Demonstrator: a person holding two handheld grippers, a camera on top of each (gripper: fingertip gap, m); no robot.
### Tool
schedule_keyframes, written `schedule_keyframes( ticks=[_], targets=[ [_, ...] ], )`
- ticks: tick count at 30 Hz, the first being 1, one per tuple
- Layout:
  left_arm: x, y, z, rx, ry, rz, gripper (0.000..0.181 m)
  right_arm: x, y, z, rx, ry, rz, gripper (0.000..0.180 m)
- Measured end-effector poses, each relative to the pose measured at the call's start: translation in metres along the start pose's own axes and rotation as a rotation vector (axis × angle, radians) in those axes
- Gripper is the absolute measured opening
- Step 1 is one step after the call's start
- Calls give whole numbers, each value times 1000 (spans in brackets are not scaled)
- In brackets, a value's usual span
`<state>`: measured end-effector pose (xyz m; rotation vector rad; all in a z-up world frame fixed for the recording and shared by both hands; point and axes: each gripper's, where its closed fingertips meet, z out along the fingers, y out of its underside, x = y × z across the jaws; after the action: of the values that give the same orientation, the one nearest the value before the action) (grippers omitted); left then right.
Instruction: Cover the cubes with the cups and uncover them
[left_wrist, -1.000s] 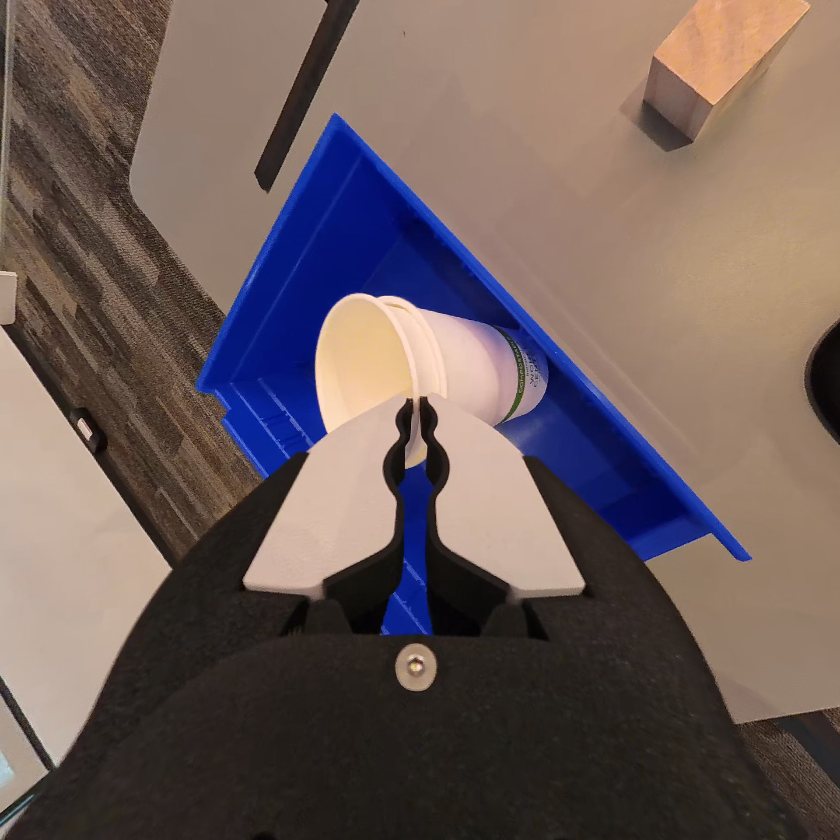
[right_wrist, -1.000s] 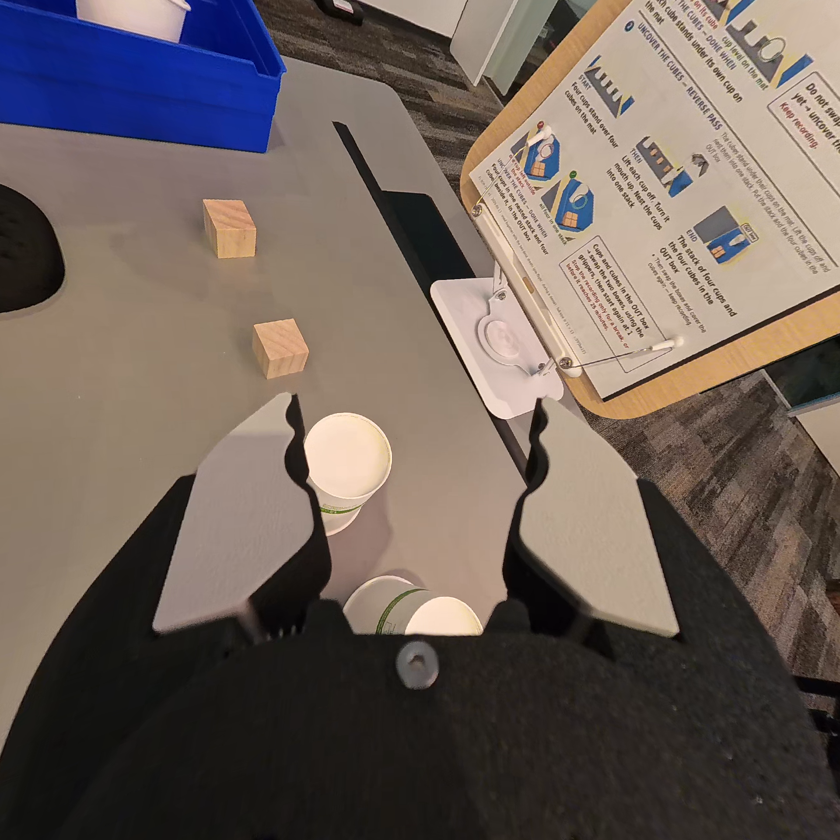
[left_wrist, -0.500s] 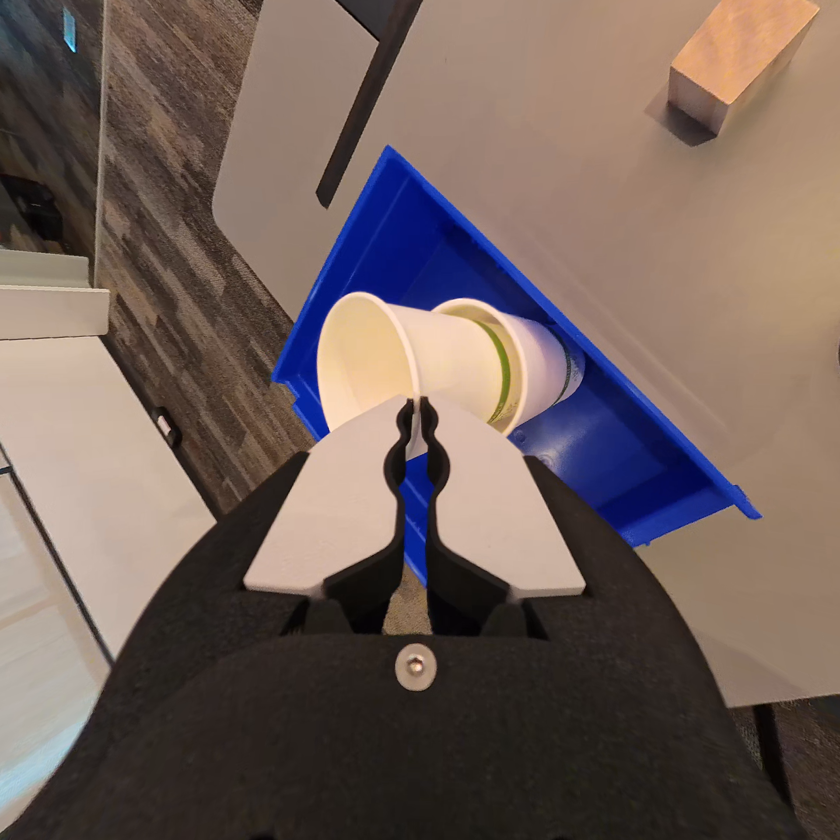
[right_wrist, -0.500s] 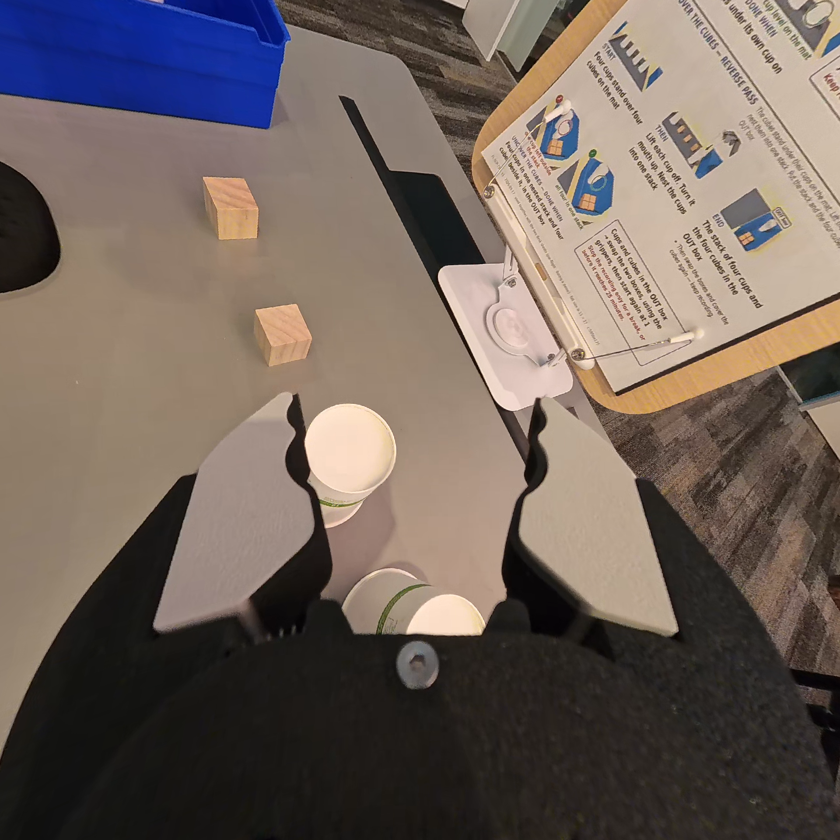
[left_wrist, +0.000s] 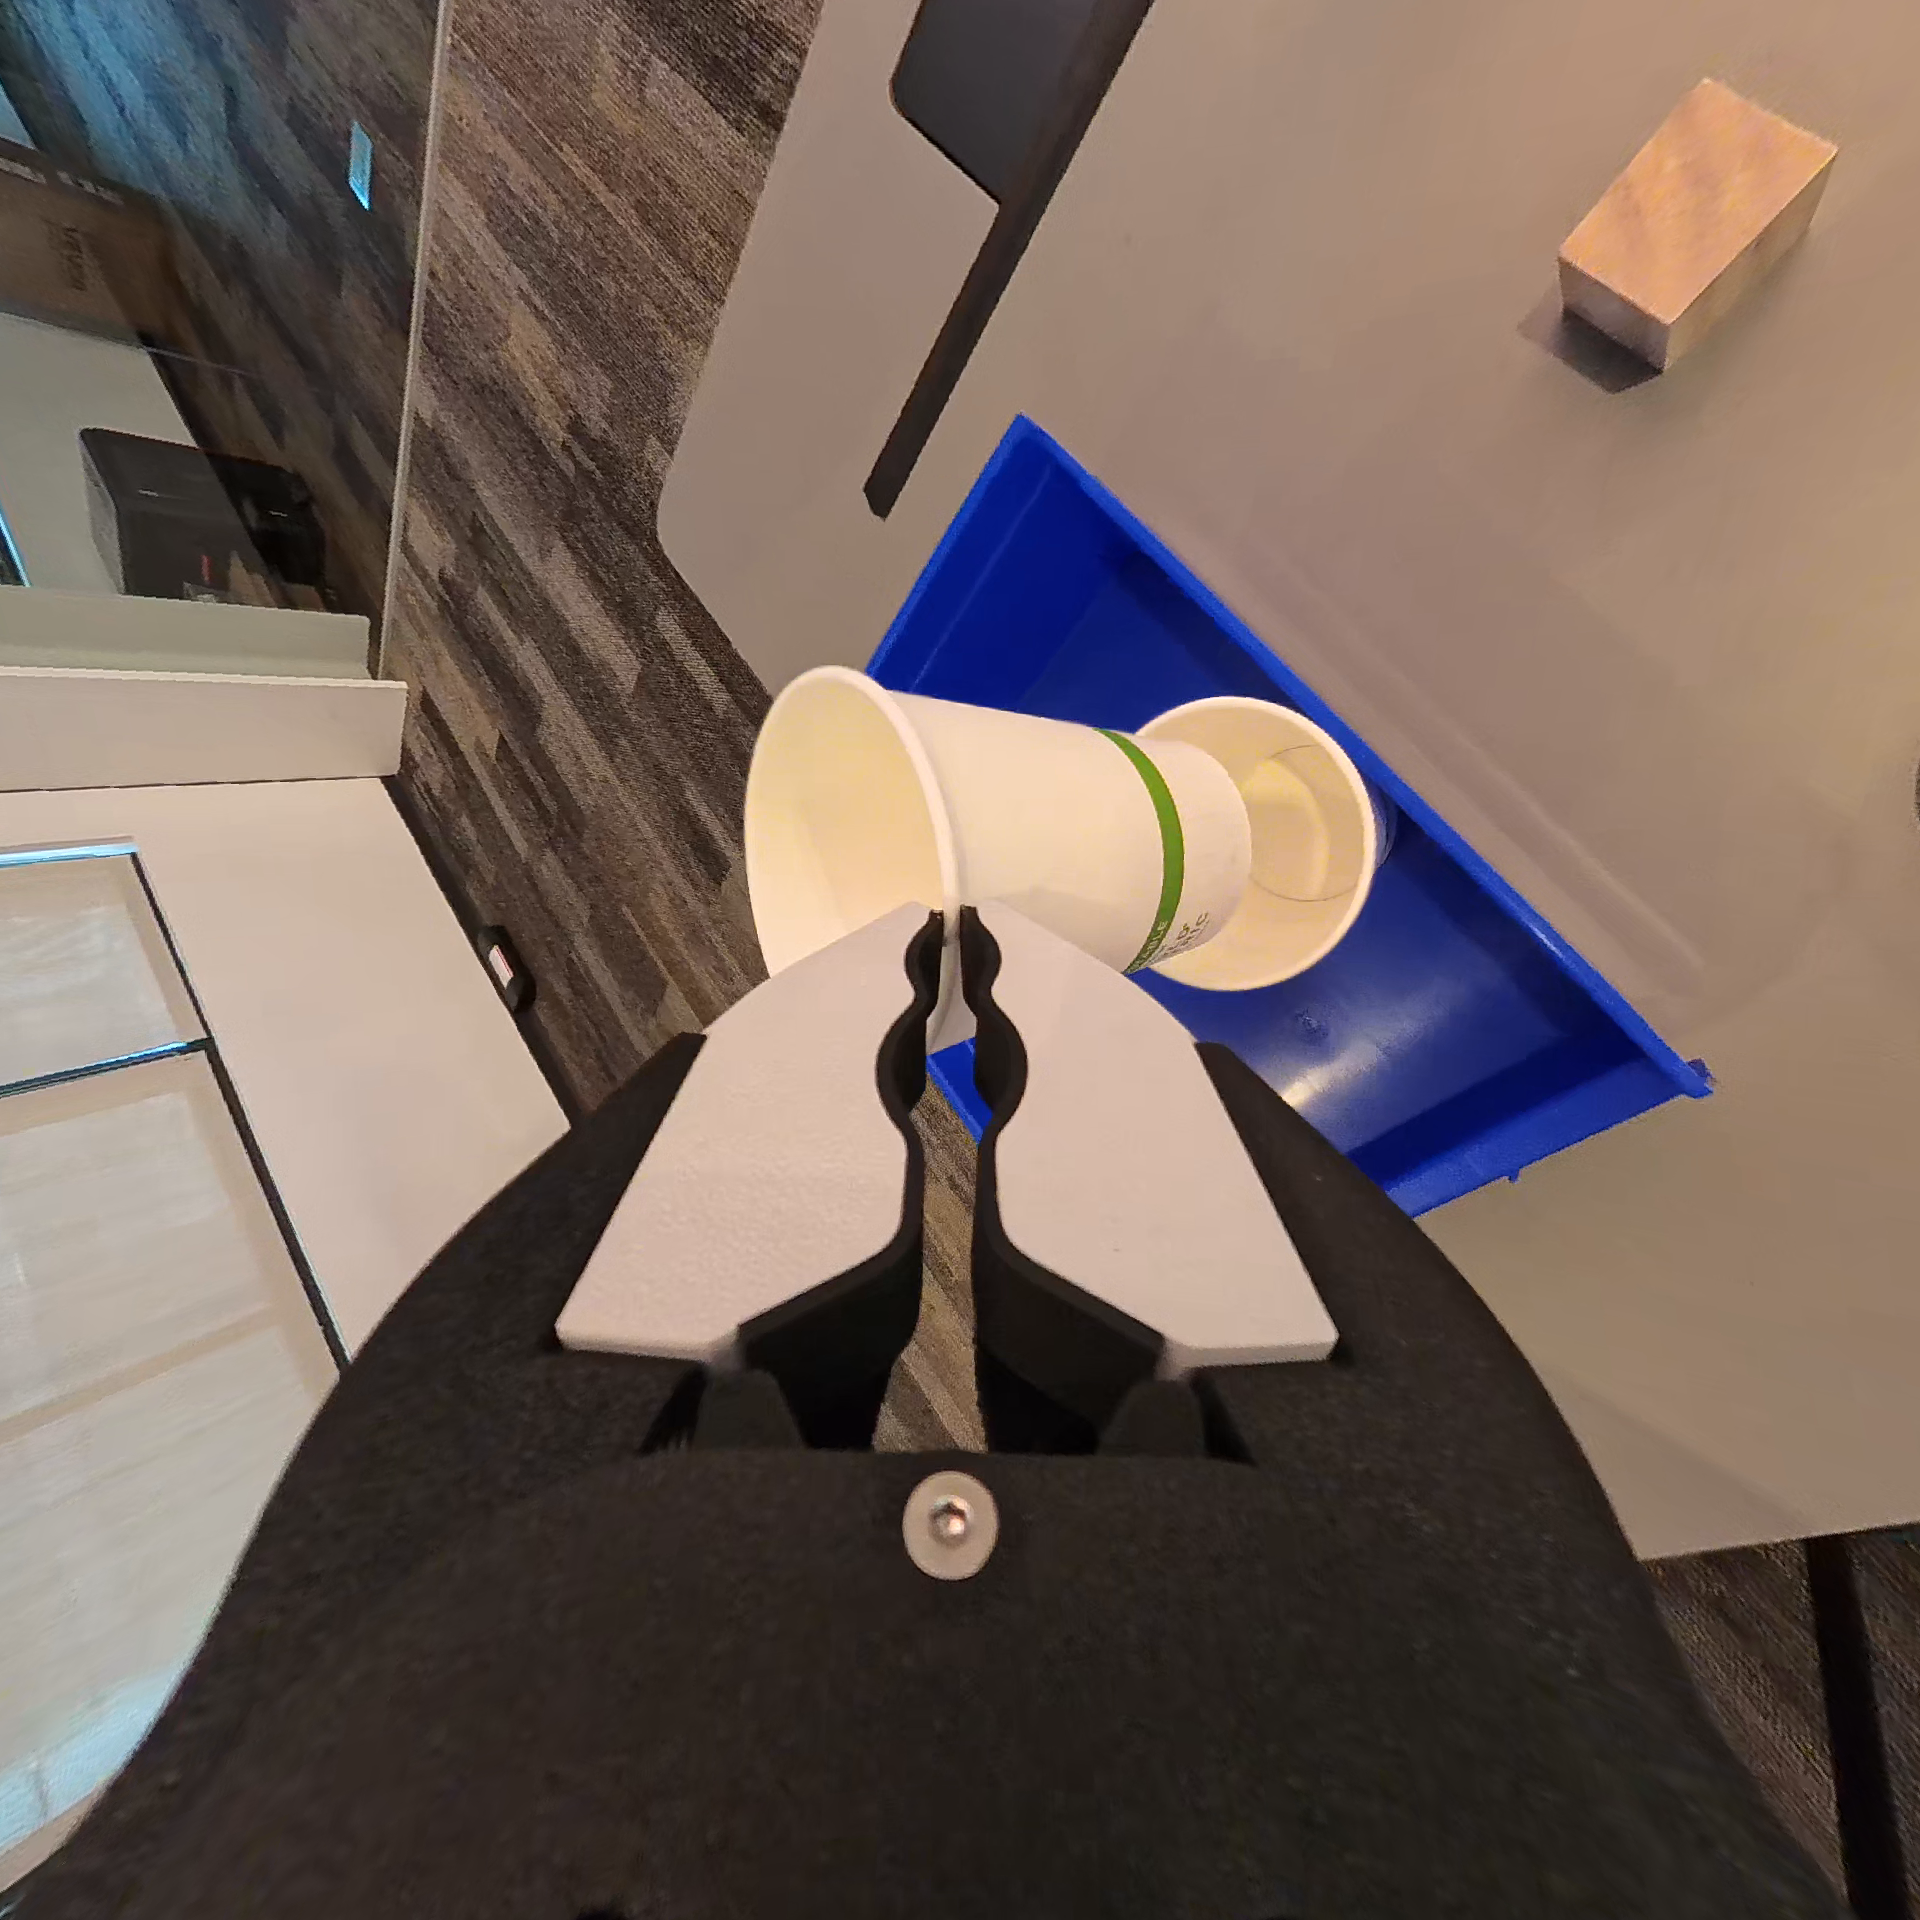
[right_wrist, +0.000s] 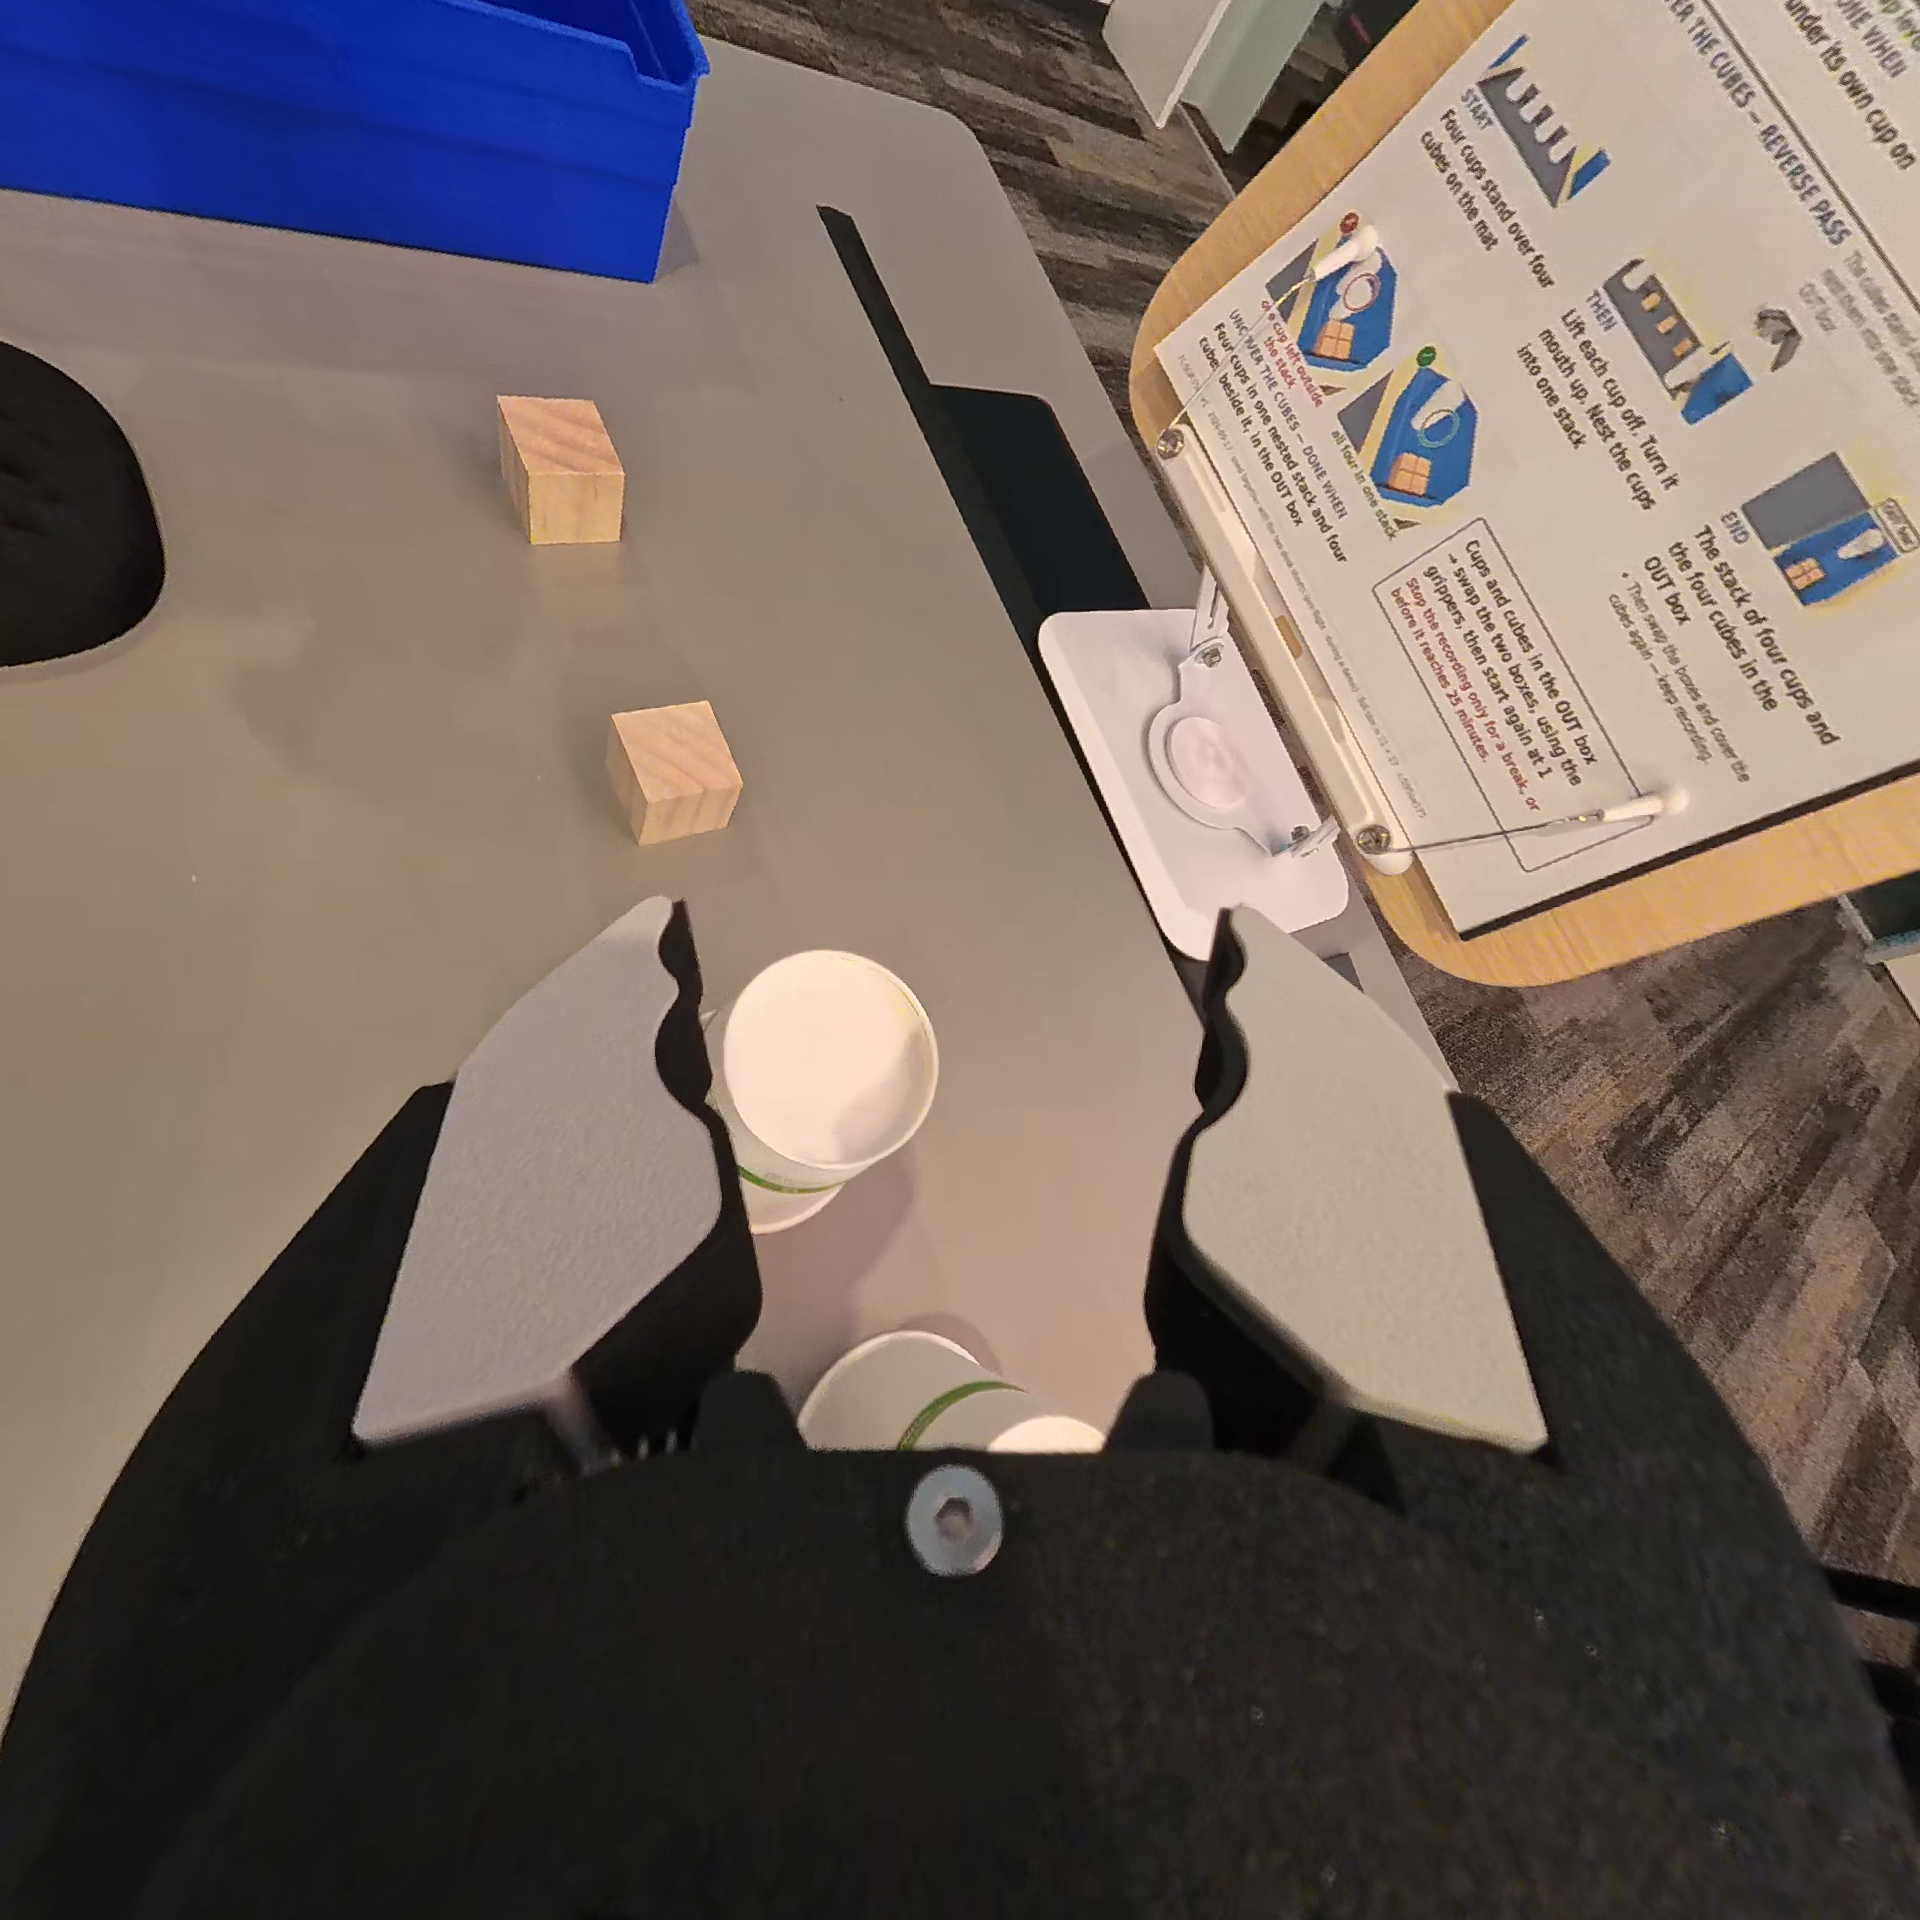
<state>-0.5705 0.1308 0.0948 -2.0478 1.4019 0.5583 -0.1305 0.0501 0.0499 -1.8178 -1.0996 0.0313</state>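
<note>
A white paper cup with a green band is pinched by its rim in the left tool, jaws nearly closed, and held sideways over the blue bin. A second cup is seen in the bin beyond it. On the grey surface, two wooden cubes sit uncovered; two inverted cups stand near the right tool, whose jaws are spread wide and empty. An instruction sheet is propped beside the surface.
</note>
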Motion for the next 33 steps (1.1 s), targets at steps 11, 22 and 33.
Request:
schedule_keyframes(
  ticks=[11, 22, 33],
  targets=[
    [0, -59, -56, 212, 21, -15, 3, -35, -34, 25, 110, -123, -24, 92],
    [74, -178, -111, 543, 186, 123, 3, -108, -111, 62, 468, -384, 183, 103],
    [139, -236, -121, 637, 252, 273, 3, -99, -120, 63, 545, -469, 480, 113]
  ],
)
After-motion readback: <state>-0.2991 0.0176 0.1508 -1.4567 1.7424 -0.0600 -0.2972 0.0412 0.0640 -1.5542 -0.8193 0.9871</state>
